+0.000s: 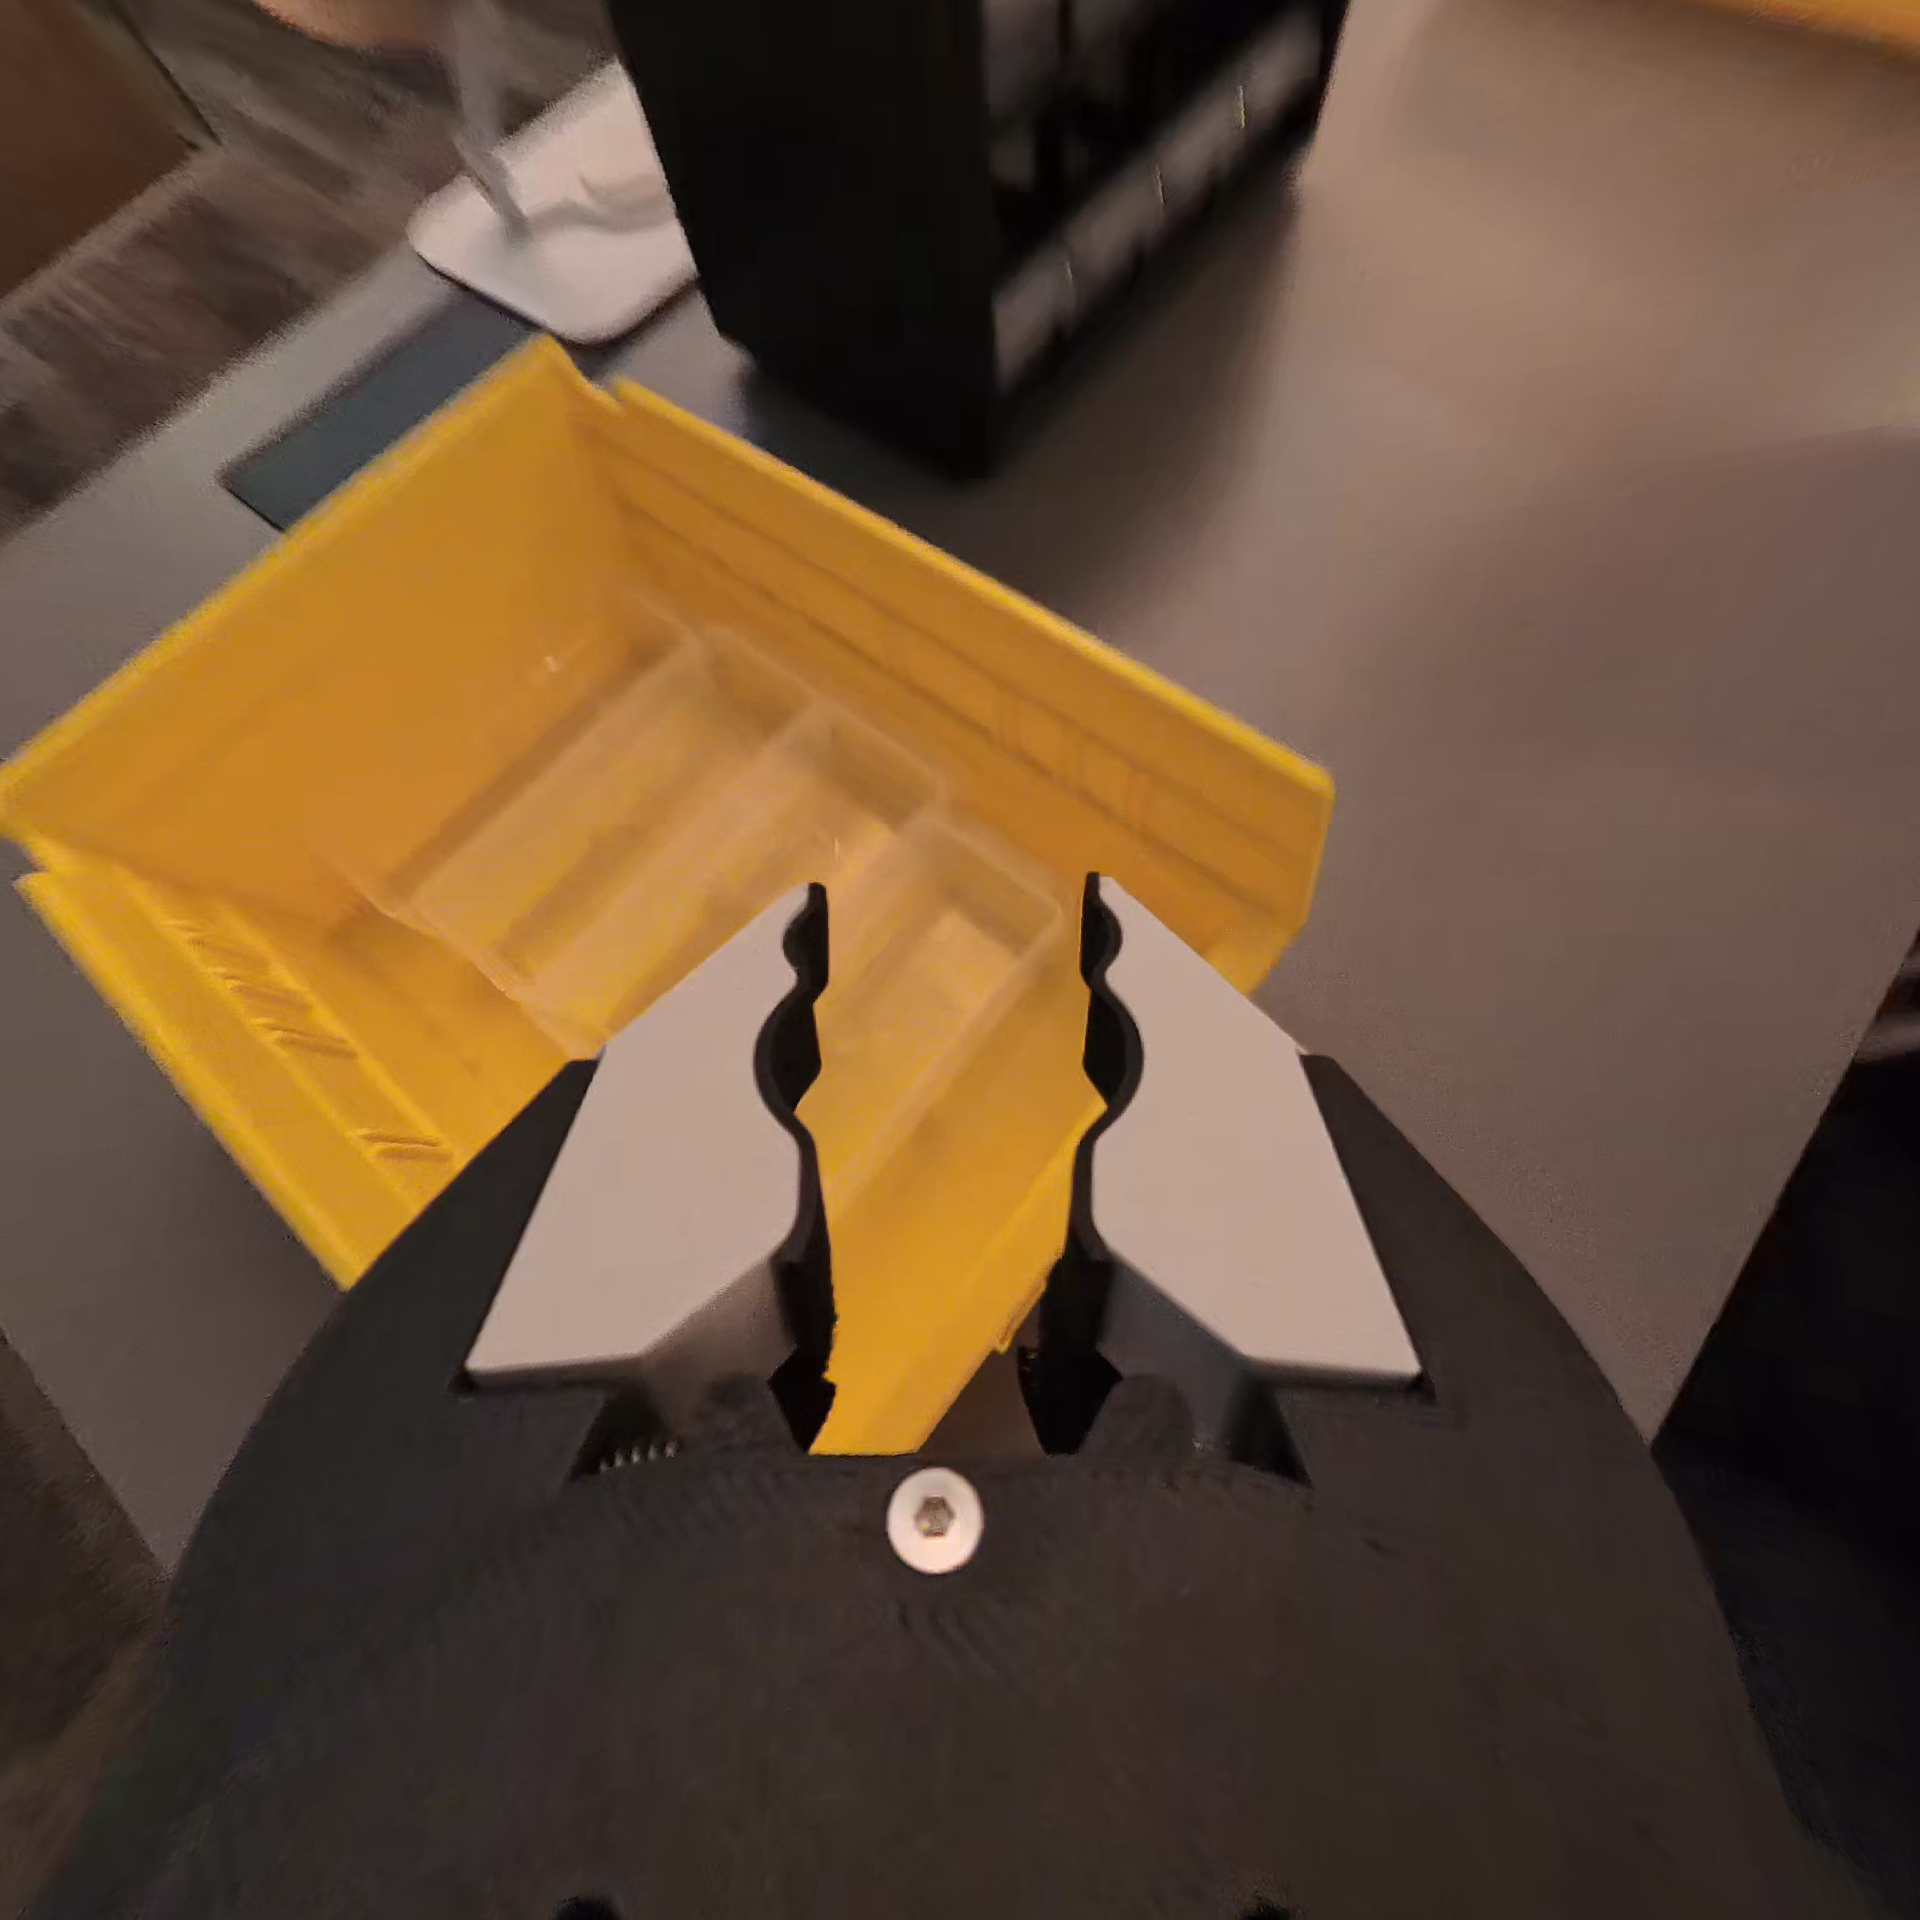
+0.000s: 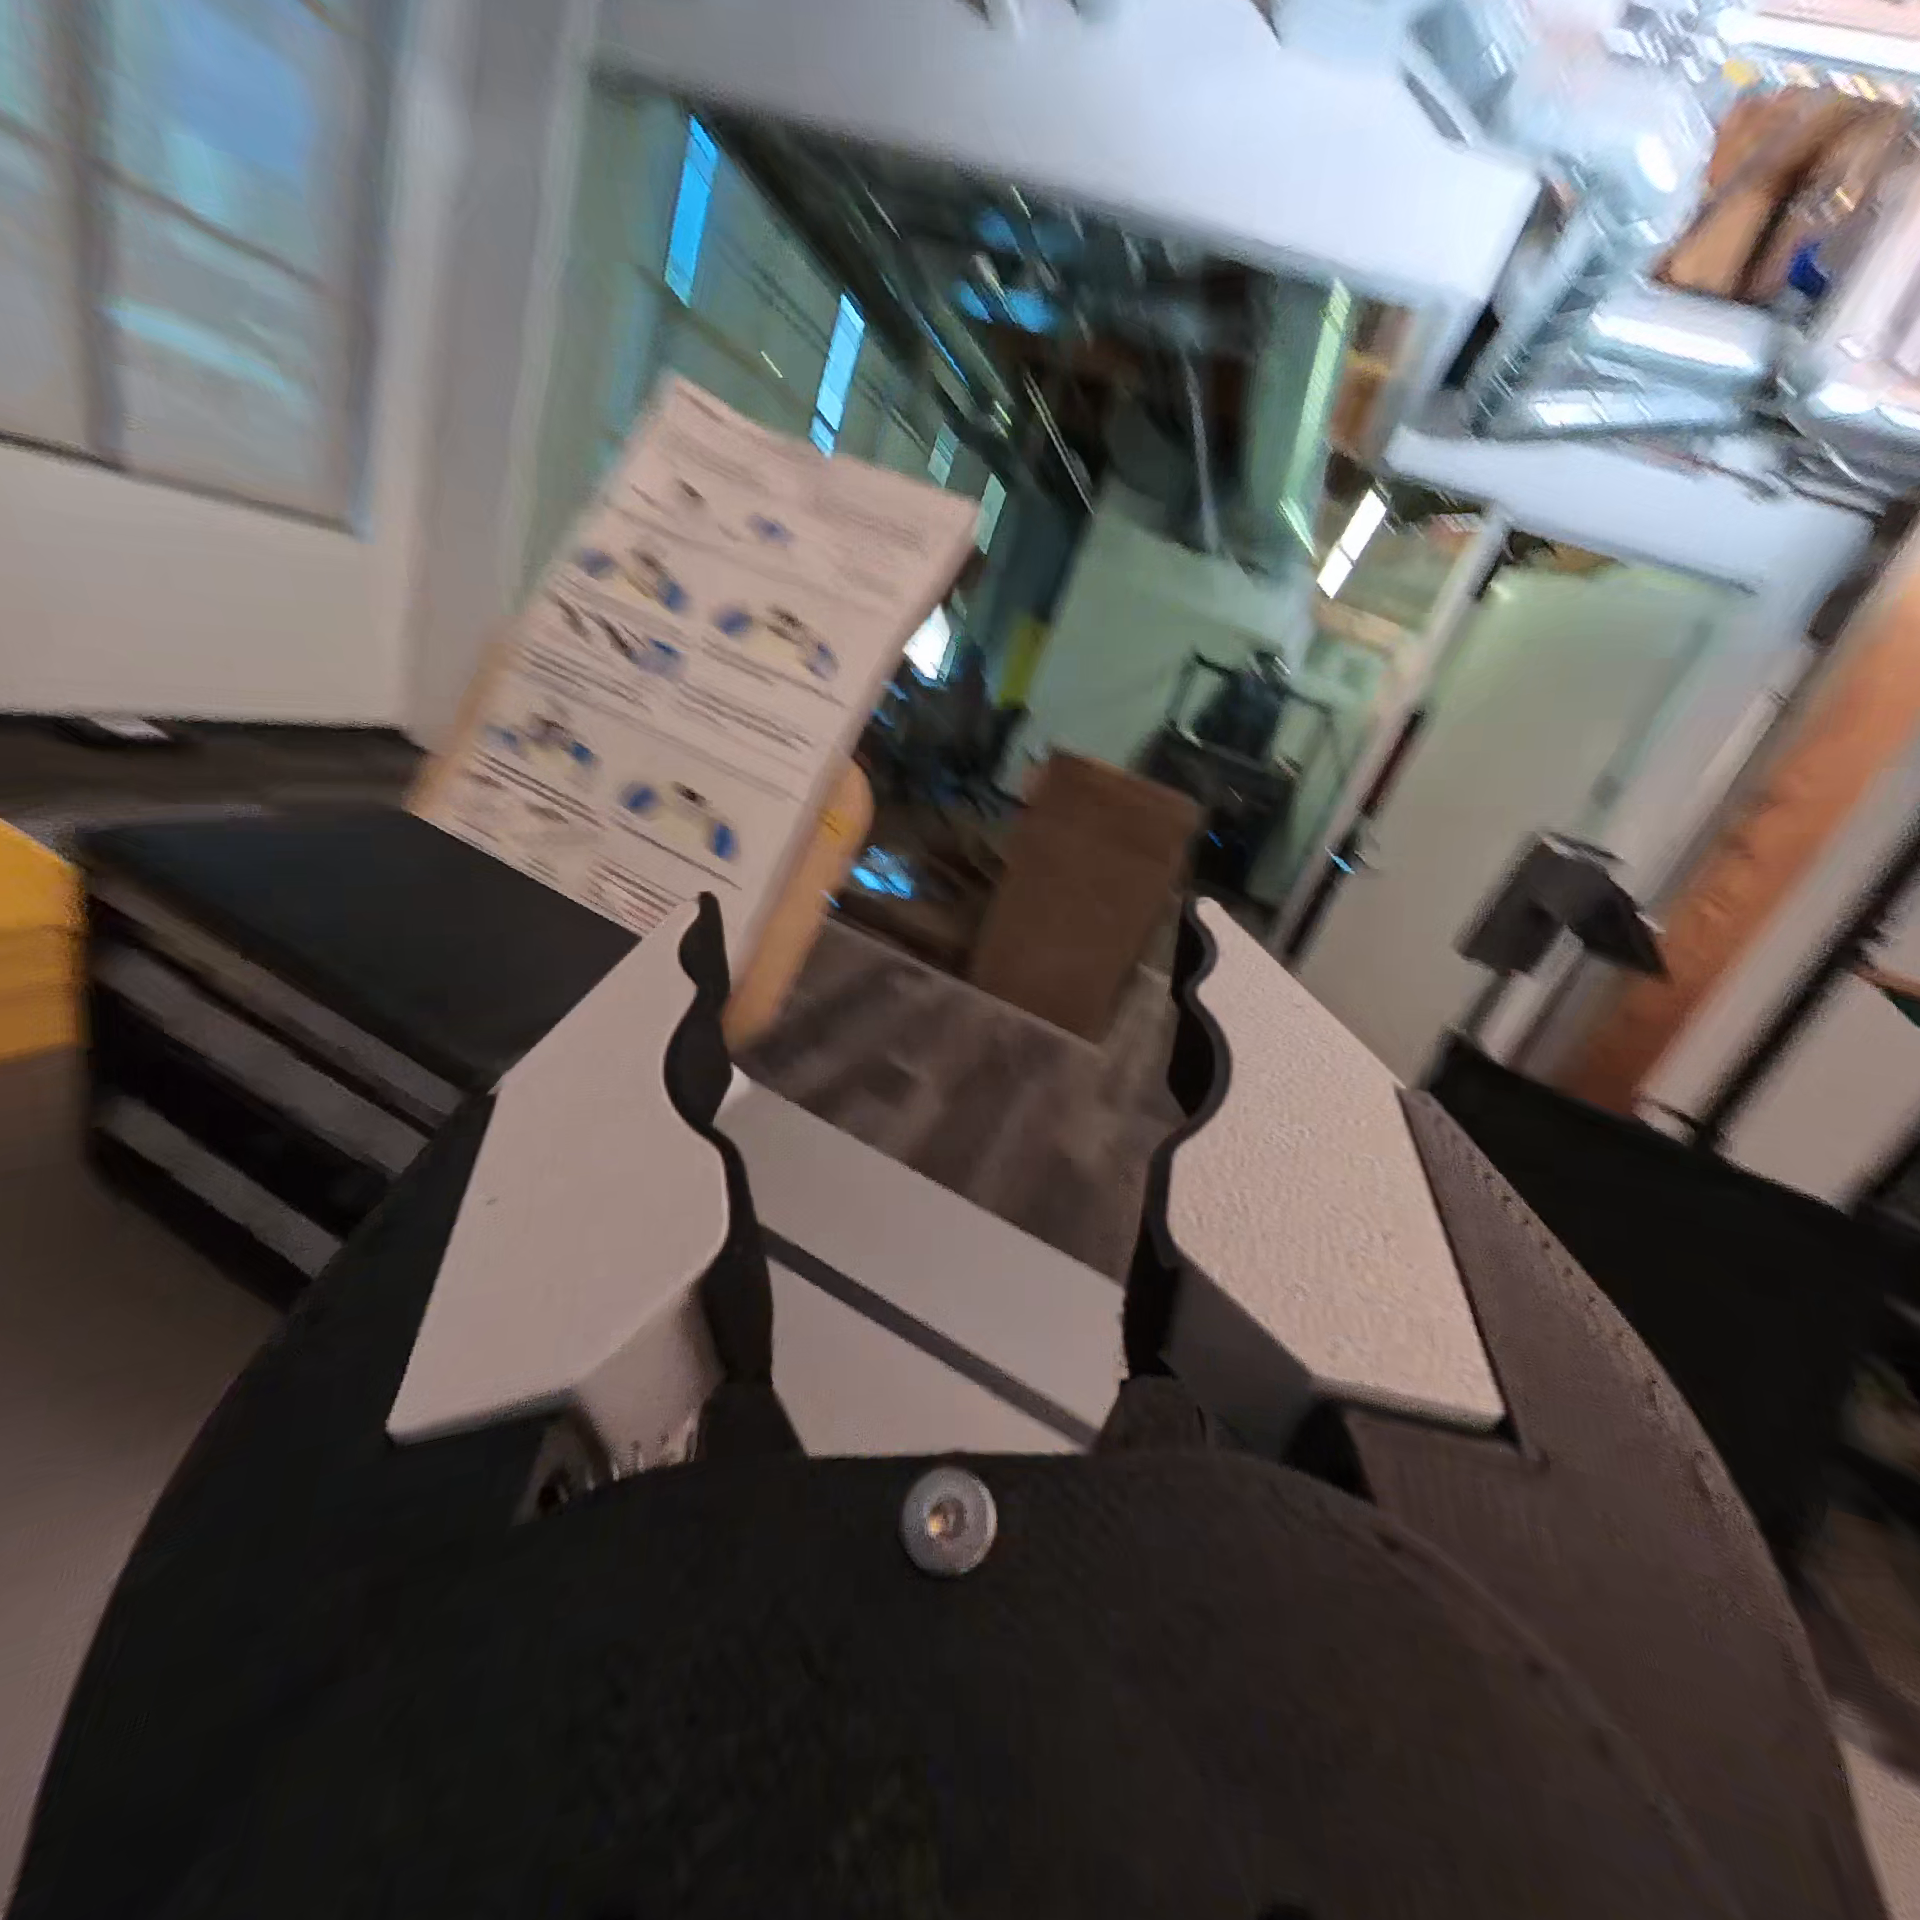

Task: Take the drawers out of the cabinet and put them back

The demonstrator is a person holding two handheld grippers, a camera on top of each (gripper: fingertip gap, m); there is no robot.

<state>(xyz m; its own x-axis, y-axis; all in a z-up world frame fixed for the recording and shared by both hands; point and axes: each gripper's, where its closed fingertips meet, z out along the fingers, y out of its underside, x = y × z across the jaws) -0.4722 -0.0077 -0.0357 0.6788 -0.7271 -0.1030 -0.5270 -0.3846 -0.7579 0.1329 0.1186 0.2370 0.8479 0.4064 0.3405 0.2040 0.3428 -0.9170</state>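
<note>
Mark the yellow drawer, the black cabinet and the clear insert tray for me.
yellow drawer (image 1: 343, 727): left wrist view, inner face of its left wall.
black cabinet (image 1: 821, 187): left wrist view, its dark side panel.
clear insert tray (image 1: 665, 810): left wrist view, a middle compartment.

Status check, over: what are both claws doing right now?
Left gripper shut on yellow drawer, out of black cabinet. Right gripper open, empty. Nothing blocking.

The near corner of the yellow drawer (image 1: 436, 748) is hidden behind the left tongs (image 1: 948, 904), so the grip itself cannot be made out. The black cabinet (image 1: 883, 208) is blurred and cut off by the top edge. In the right wrist view, motion blur smears the room; the printed sheet (image 2: 717, 644) is unreadable, and a yellow shape (image 2: 36, 935) is cut by the left edge.
</note>
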